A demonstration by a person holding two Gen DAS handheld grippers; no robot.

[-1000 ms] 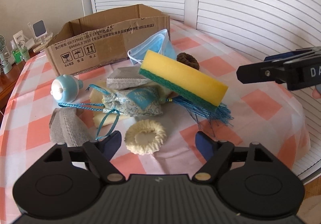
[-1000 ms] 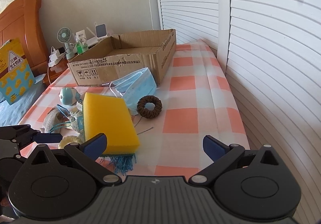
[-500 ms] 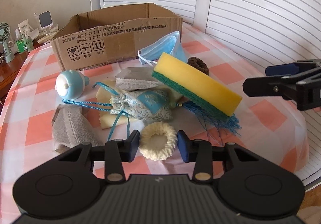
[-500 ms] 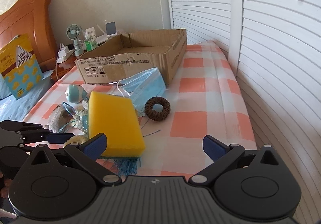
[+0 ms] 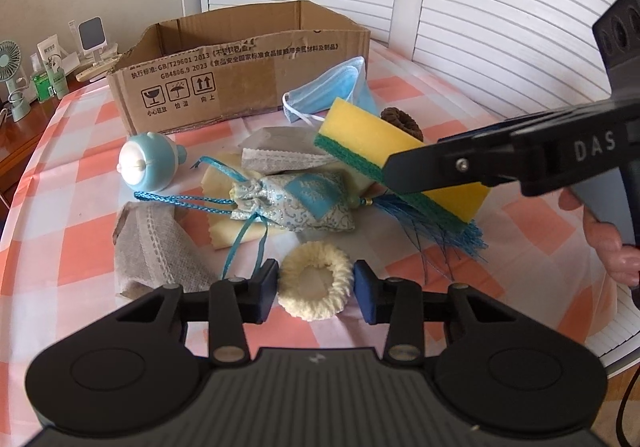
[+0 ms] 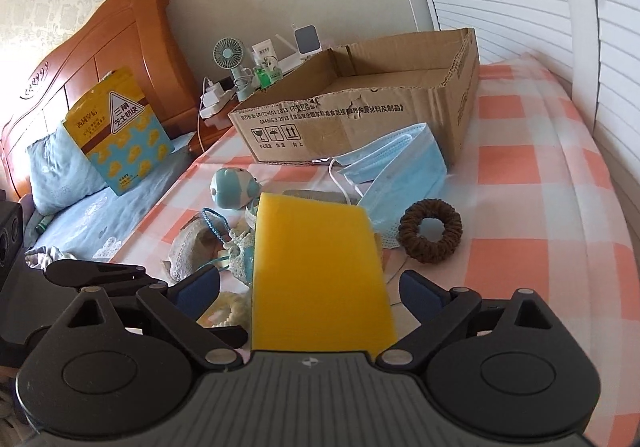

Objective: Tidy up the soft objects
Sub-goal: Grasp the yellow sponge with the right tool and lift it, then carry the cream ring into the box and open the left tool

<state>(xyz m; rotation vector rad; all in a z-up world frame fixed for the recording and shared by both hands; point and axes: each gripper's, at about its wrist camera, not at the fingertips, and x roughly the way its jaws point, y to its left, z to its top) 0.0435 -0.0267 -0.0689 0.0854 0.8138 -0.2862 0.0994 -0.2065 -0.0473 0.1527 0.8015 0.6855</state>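
— On the desk (image 5: pixel 532 231) with the pink check cloth, is the big cardboard box (image 5: pixel 248 63) full yet?

— No. As far as I can see inside, it looks empty. All the soft things lie in a heap in front of it, so I think the job has hardly begun.

— What is left out?

— Going from big to small: the yellow sponge (image 6: pixel 320 279), the blue face mask (image 6: pixel 400 163), the patterned pouch (image 5: pixel 296 199), then the cream hair ring (image 5: pixel 316 283) and the brown hair ring (image 6: pixel 430 231).

— Where is the sponge?

— It sits between the fingers of the right gripper (image 6: pixel 310 291). They are apart, with a gap on each side.

— And the other one?

— The left gripper (image 5: pixel 316 287) has its fingers close on both sides of the cream hair ring. They look like they touch it, but I cannot tell if they are squeezing yet.
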